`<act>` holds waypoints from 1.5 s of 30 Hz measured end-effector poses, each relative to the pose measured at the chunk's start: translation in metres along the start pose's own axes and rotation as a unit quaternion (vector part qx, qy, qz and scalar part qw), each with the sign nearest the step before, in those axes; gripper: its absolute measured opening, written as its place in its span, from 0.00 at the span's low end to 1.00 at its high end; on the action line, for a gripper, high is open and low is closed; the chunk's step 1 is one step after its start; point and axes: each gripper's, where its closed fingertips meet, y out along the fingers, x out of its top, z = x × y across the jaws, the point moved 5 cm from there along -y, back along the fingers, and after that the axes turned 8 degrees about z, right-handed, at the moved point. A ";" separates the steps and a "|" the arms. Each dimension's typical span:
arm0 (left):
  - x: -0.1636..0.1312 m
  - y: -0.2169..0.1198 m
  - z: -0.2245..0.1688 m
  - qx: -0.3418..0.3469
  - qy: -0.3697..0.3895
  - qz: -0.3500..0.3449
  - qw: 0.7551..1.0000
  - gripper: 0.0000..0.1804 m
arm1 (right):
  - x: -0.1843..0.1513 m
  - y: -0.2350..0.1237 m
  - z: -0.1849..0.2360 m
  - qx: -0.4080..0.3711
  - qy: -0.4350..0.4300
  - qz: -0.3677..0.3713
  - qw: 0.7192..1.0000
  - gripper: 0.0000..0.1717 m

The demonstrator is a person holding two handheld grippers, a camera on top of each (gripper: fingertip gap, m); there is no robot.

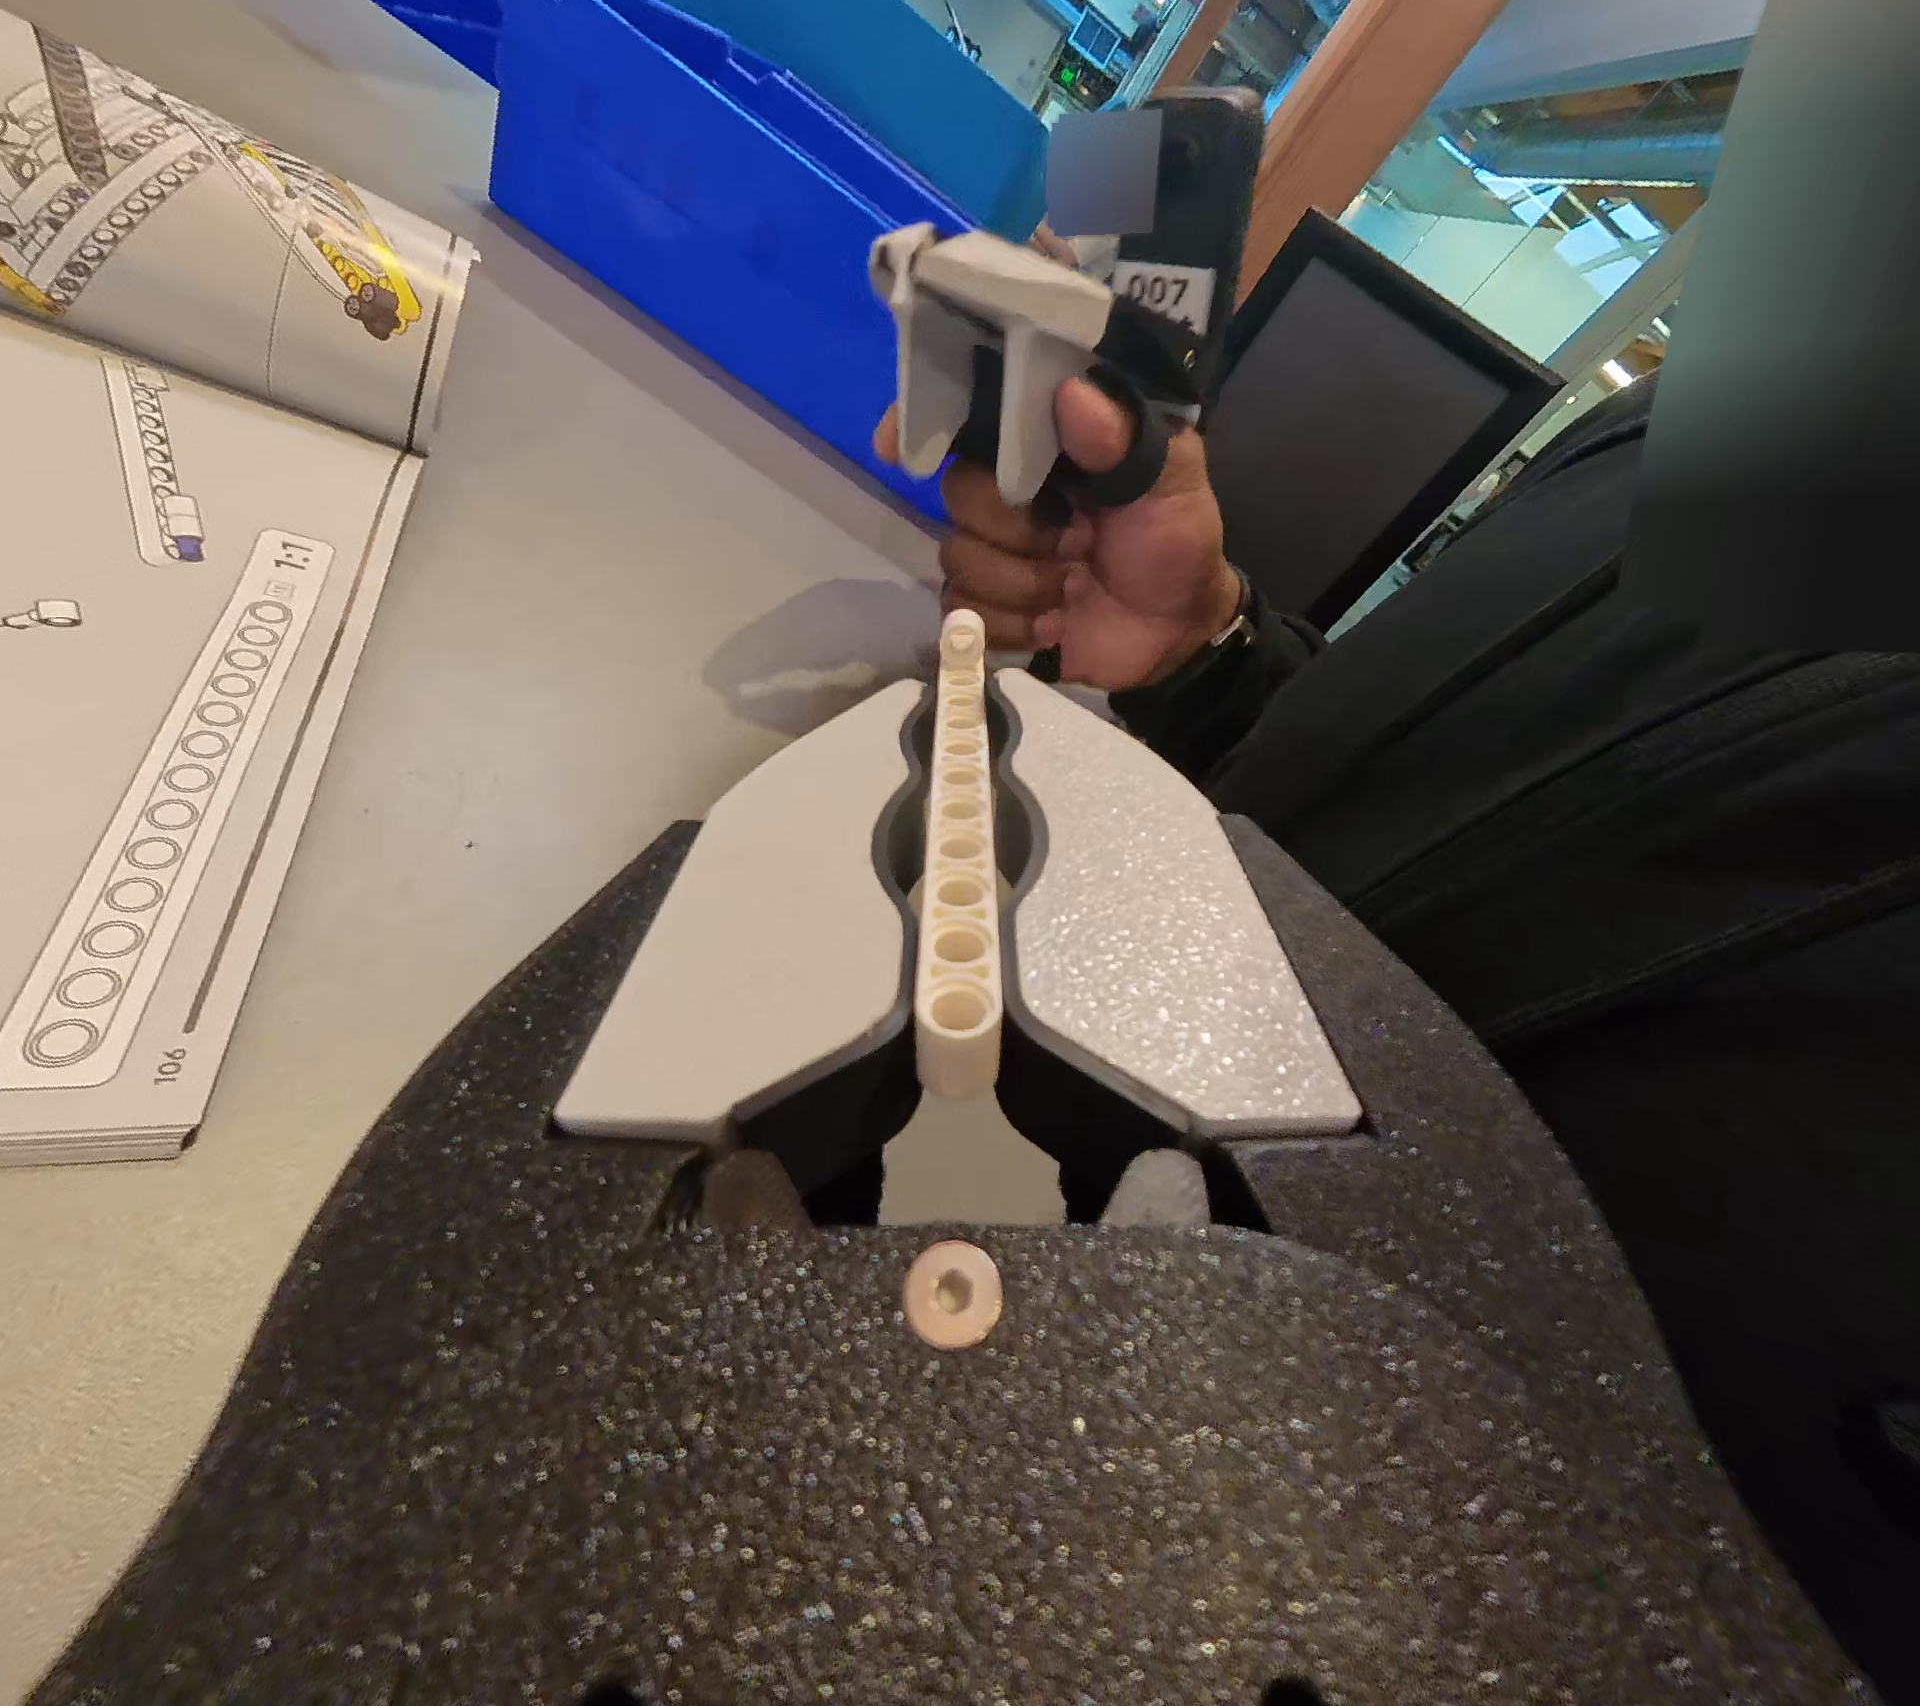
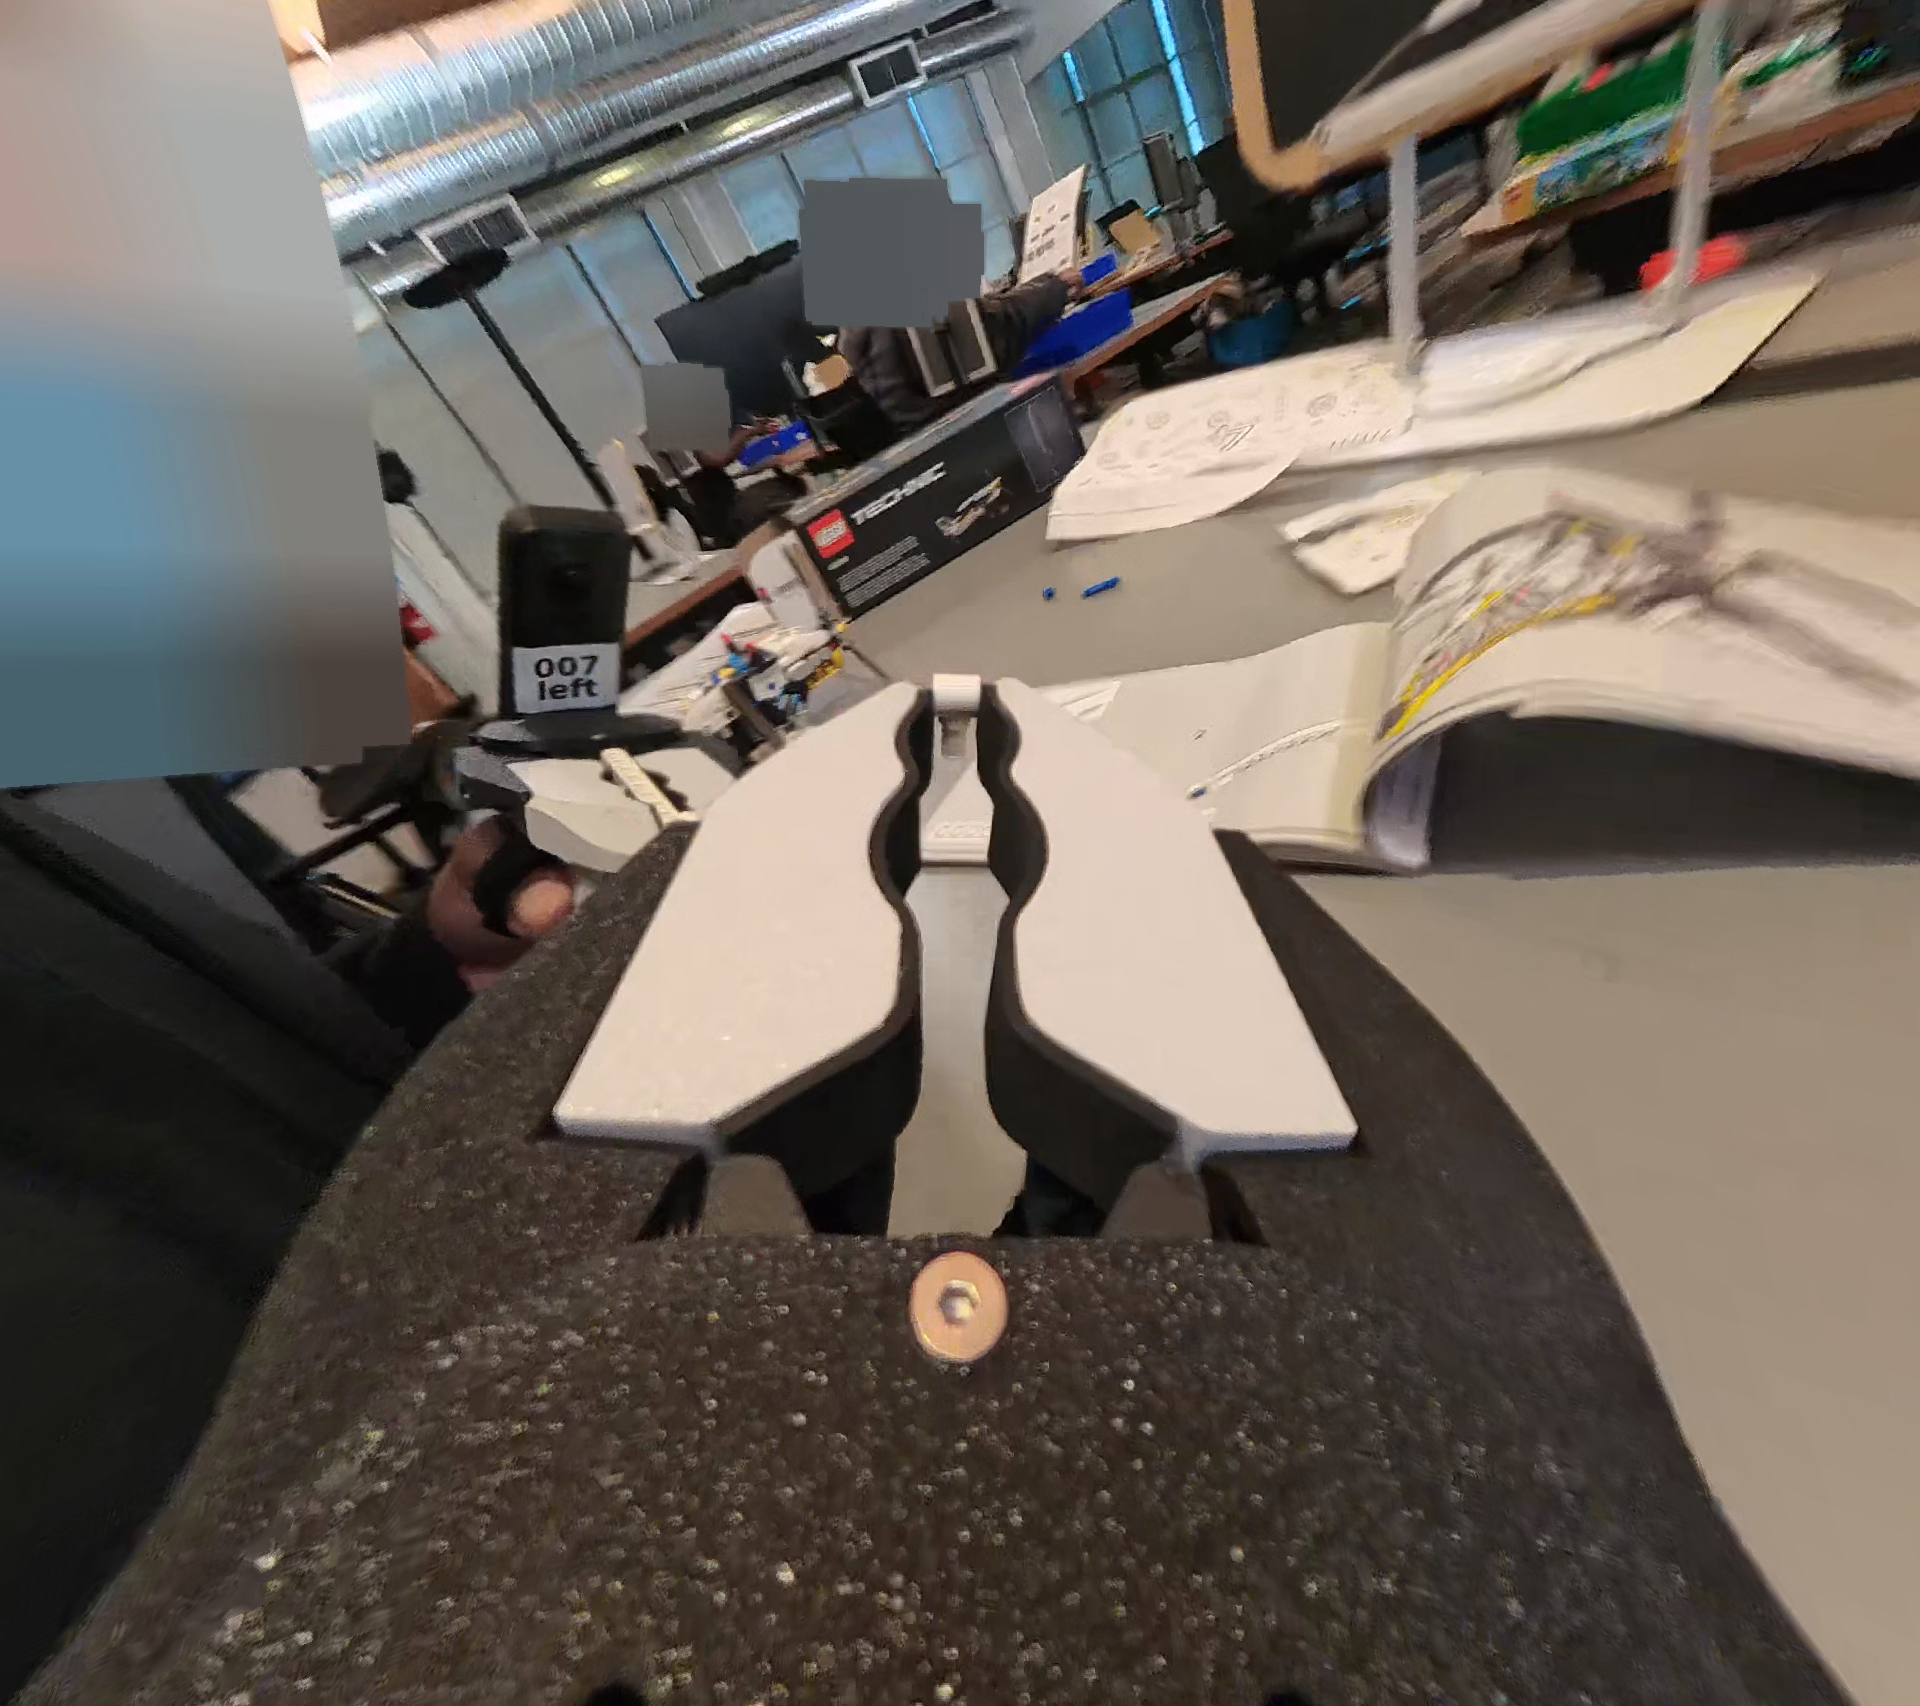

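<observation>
Left hand-held gripper (image 1: 961,669) clamps long white holed beam (image 1: 958,835) lengthwise, tip free at 12 o'clock (likely for joining). Right hand-held gripper (image 2: 956,700) pinches small white piece (image 2: 954,692). Open instruction book (image 1: 187,617) on desk (image 1: 582,534), 10 o'clock.

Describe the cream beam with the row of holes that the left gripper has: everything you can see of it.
The cream beam is a long, narrow plastic strip with rounded ends and a single row of round through-holes along its face. It lies lengthwise between the left gripper fingers, whose dark pads press its two sides. Its far end sticks out just past the fingertips, and a small peg-like bit sits in the last hole. It is lifted above the grey table. The right wrist view shows it only as a blurred strip.
</observation>
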 end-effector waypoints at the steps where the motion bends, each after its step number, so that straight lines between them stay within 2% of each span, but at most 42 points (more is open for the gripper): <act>1: 0.000 -0.001 -0.001 -0.004 0.002 -0.005 1.000 0.05 | 0.014 -0.013 0.000 -0.027 -0.032 -0.006 0.999 0.05; 4: 0.001 -0.003 -0.002 -0.012 0.005 -0.009 1.000 0.05 | 0.067 -0.075 -0.011 -0.188 -0.138 -0.022 0.972 0.05; 7: 0.000 -0.002 -0.004 -0.017 0.009 -0.004 1.000 0.05 | 0.096 -0.137 -0.048 -0.374 -0.175 0.034 0.910 0.05; 8: 0.000 -0.002 -0.004 -0.019 0.009 -0.003 1.000 0.05 | 0.095 -0.150 -0.062 -0.403 -0.164 0.063 0.898 0.06; 10: 0.000 -0.002 -0.004 -0.023 0.008 -0.004 1.000 0.05 | 0.086 -0.165 -0.086 -0.423 -0.121 0.116 0.891 0.13; 13: 0.000 -0.003 -0.004 -0.022 0.008 -0.008 1.000 0.05 | 0.076 -0.173 -0.099 -0.433 -0.103 0.157 0.882 0.19; 15: 0.000 -0.003 -0.003 -0.015 0.008 -0.010 1.000 0.05 | 0.076 -0.163 -0.086 -0.411 -0.115 0.160 0.890 0.19; 17: 0.000 -0.001 -0.003 -0.009 0.010 -0.005 1.000 0.05 | 0.075 -0.139 -0.059 -0.358 -0.154 0.174 0.905 0.15; 21: -0.004 0.005 -0.004 0.030 0.037 0.013 0.999 0.05 | 0.041 -0.068 -0.002 -0.185 -0.191 0.244 0.932 0.11; 24: -0.006 0.009 -0.005 0.076 0.077 0.020 0.994 0.05 | -0.001 -0.016 0.030 -0.034 -0.155 0.281 0.946 0.11; 27: -0.006 0.009 -0.005 0.141 0.131 0.012 0.981 0.05 | -0.033 0.021 0.048 0.051 -0.083 0.307 0.947 0.11; 32: -0.008 0.011 -0.008 0.234 0.206 0.015 0.950 0.05 | -0.044 0.047 0.063 0.076 -0.039 0.292 0.953 0.11; 39: -0.010 0.013 -0.004 0.334 0.266 0.032 0.904 0.05 | -0.049 0.059 0.063 0.028 -0.035 0.271 0.962 0.11; 45: -0.012 0.016 -0.007 0.379 0.313 0.044 0.870 0.05 | -0.054 0.065 0.062 0.001 -0.014 0.241 0.970 0.08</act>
